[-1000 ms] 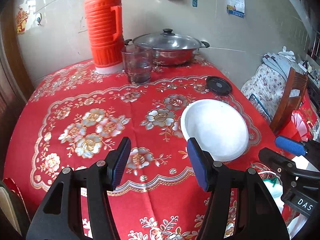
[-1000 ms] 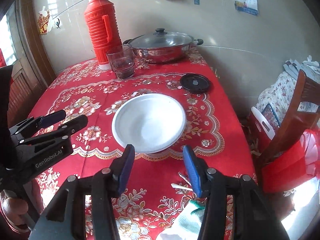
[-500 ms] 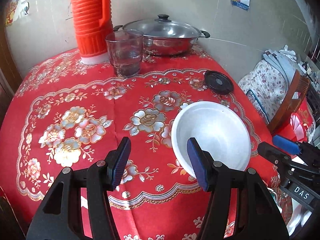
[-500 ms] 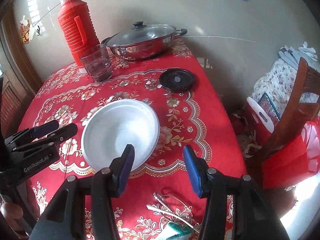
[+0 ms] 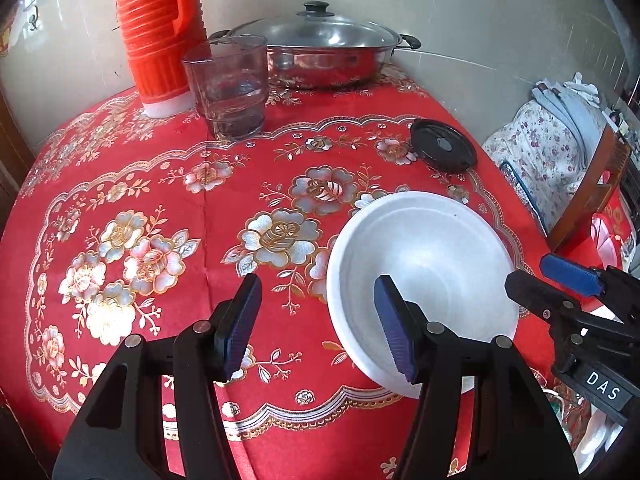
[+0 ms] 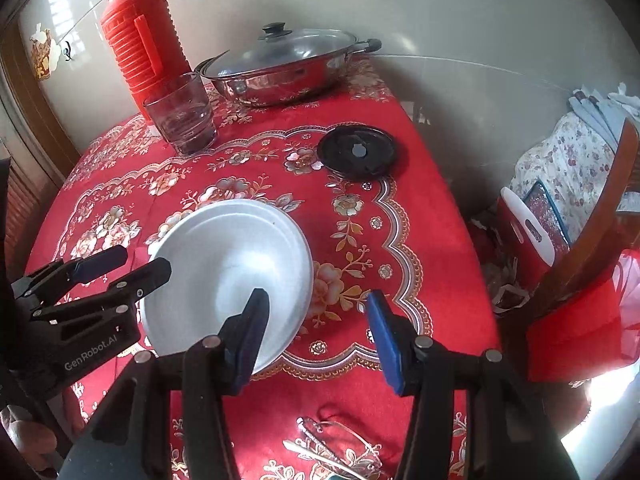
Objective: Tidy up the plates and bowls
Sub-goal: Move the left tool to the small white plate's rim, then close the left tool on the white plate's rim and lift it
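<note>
White bowl (image 5: 424, 264) upright, mouth up, on tablecloth (image 5: 160, 200)

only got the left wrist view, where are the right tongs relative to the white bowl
observer: The right tongs are open and straddle the white bowl at its near right rim. One finger is over the bowl, the other over the tablecloth. I cannot tell if they touch it.
operator: anything on the table nearer than the bowl
observer: Yes, thin metal items, maybe utensils, lie on the cloth by the table's near edge.
</note>
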